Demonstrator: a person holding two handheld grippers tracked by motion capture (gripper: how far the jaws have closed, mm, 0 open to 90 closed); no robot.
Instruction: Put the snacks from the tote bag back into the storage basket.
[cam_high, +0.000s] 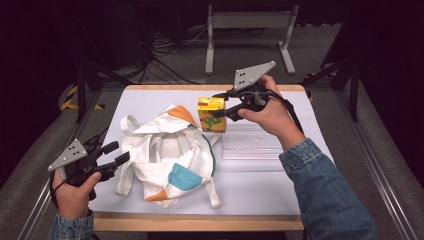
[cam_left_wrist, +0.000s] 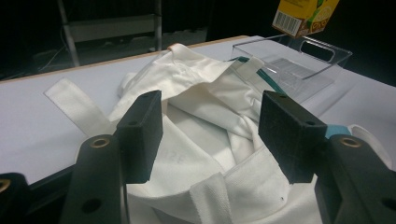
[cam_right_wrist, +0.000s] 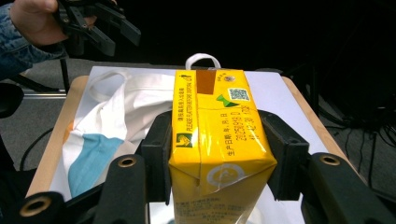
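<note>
The desk (cam_high: 260, 190), white-topped with a wooden edge, takes up the middle of the high view. A white bag (cam_high: 167, 155) with orange and teal patches lies crumpled at frame centre, straps trailing toward the lower edge. Right of it sits a clear tray (cam_high: 252, 142), flat on the desk. A yellow carton (cam_high: 211, 114) is upright at upper centre, above the tray's left end and beside the bag's top; whether it touches the desk is unclear. The right claw (cam_high: 220, 111) pinches the carton, one jaw pressed to each side, as the right gripper view shows (cam_right_wrist: 219, 154). The left claw (cam_high: 116, 153), at lower left, is spread wide with nothing between its jaws, just off the bag's left edge.
</note>
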